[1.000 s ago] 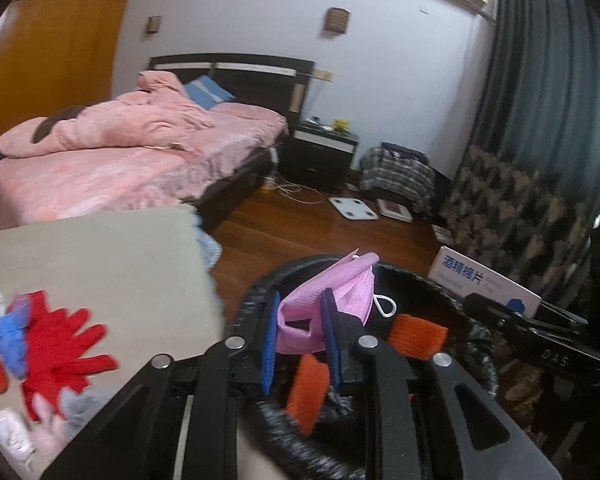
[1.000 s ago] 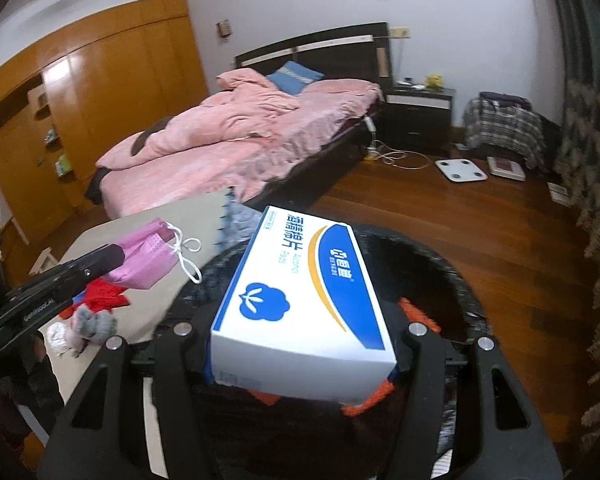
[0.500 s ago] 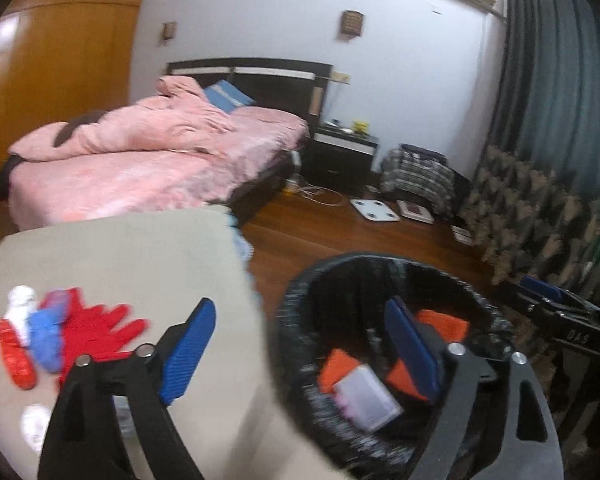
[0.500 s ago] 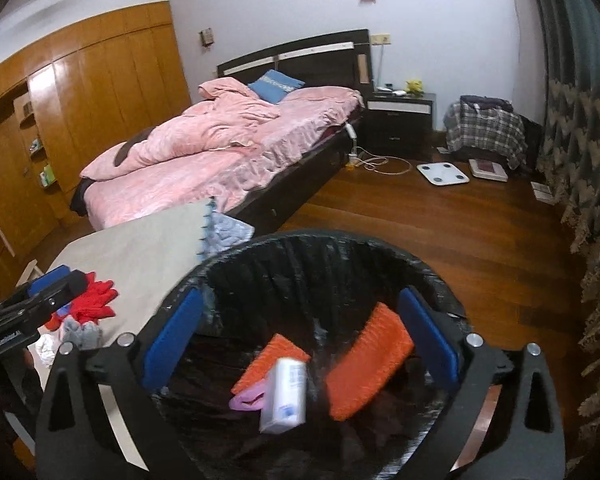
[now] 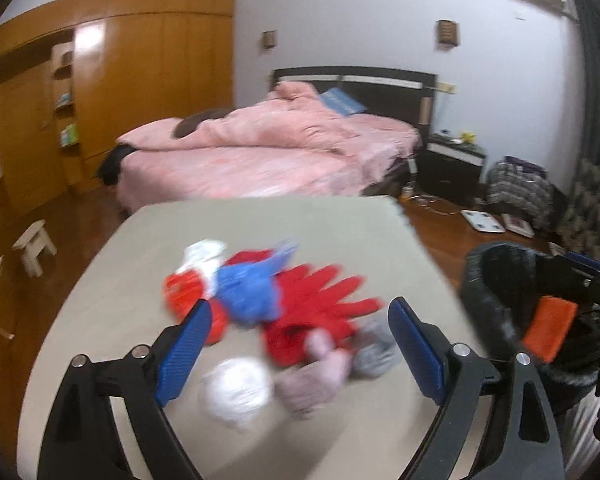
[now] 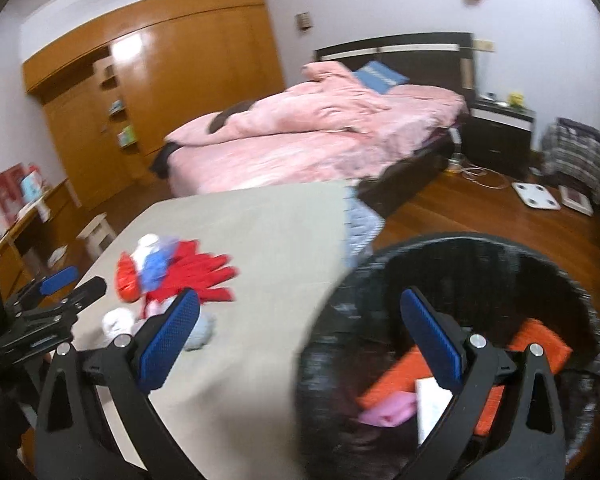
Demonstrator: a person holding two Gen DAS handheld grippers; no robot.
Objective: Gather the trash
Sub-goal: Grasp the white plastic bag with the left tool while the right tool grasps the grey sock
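— Trash (image 5: 284, 312) lay heaped near the table's (image 5: 340, 220) left edge; both the left gripper (image 5: 296, 344) and right gripper (image 6: 300, 336) had just opened, empty.

— Blur hid the items' outlines; a hasty grab could have snagged several together.

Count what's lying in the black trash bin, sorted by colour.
Orange pieces: 2
Pink item: 1
White box: 1
Total: 4 visible in the trash bin. The right gripper's finger hides part of the inside.
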